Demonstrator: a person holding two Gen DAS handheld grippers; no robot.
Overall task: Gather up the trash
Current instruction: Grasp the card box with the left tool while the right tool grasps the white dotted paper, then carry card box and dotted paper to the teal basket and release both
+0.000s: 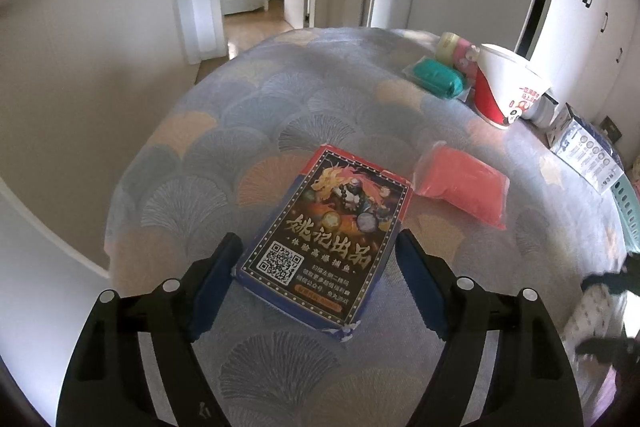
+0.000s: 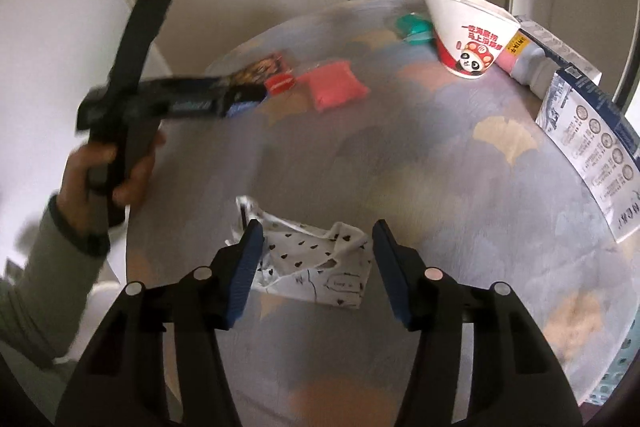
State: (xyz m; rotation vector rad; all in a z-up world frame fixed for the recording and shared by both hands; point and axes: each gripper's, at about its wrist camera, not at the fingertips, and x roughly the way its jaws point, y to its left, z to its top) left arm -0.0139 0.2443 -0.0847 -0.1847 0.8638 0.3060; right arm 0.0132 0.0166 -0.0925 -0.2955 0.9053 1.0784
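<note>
A round table under a fan-patterned cloth, with trash scattered on it and both grippers poised over separate pieces.

The tablecloth point(image 1: 320, 99) still carries nearly everything: the card box point(image 1: 326, 241), a pink packet point(image 1: 460, 185) just beside it, a teal packet point(image 1: 434, 77) and a noodle cup point(image 2: 470, 31) on its side at the far edge, a printed carton point(image 2: 588, 155), and a crumpled patterned wrapper point(image 2: 312, 267). The left gripper point(image 1: 316, 281) stands spread, its jaws either side of the near end of the card box without visibly pressing it. The right gripper point(image 2: 316, 267) is likewise spread, straddling the wrapper with a gap on its right side. A pale green basket point(image 1: 628, 215) shows at the table's edge, its contents hidden. Nothing looks lifted yet, so collection seems barely begun; each piece remains to be picked up.
</note>
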